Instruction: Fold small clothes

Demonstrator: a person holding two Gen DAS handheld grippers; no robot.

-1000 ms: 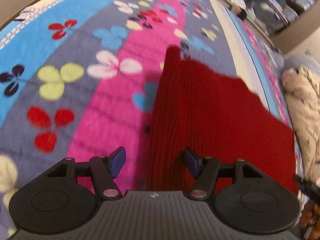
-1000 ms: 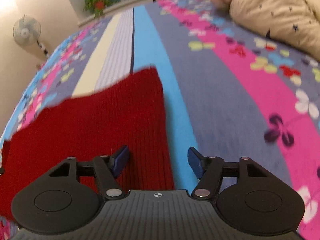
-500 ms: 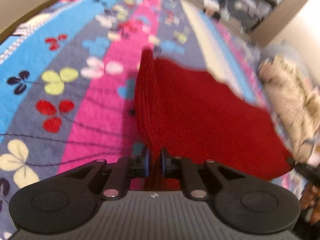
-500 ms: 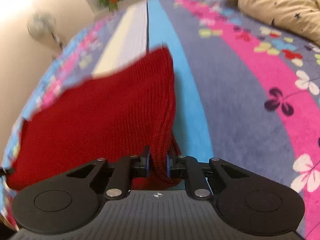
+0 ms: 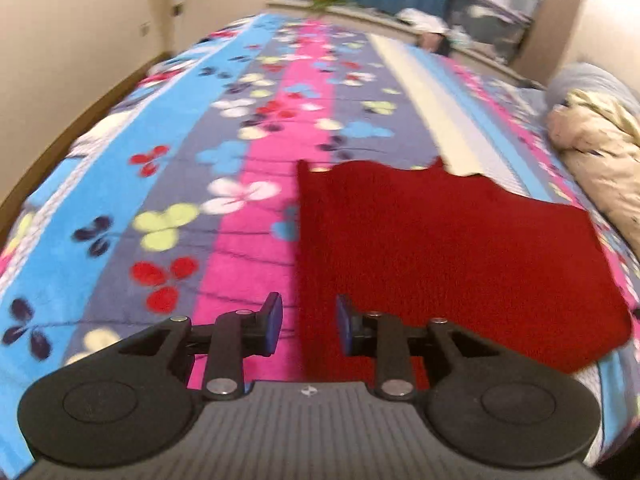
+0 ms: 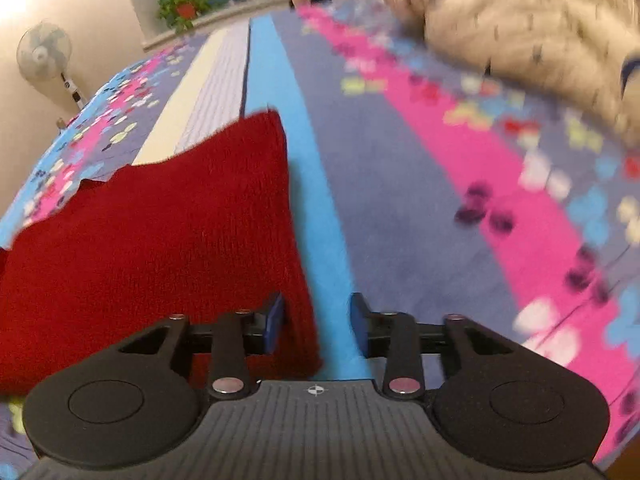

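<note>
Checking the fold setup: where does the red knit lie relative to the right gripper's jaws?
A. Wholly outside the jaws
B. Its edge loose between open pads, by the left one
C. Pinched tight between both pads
B: the right gripper stands open, the knit's edge near its left pad, apart from the other.

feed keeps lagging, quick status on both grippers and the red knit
Left hand-held gripper and right hand-held gripper open, jaws just parted, gripping nothing. Red knitted garment flat on the flowered striped bedspread, edges between jaws. Nothing in the way.
</note>
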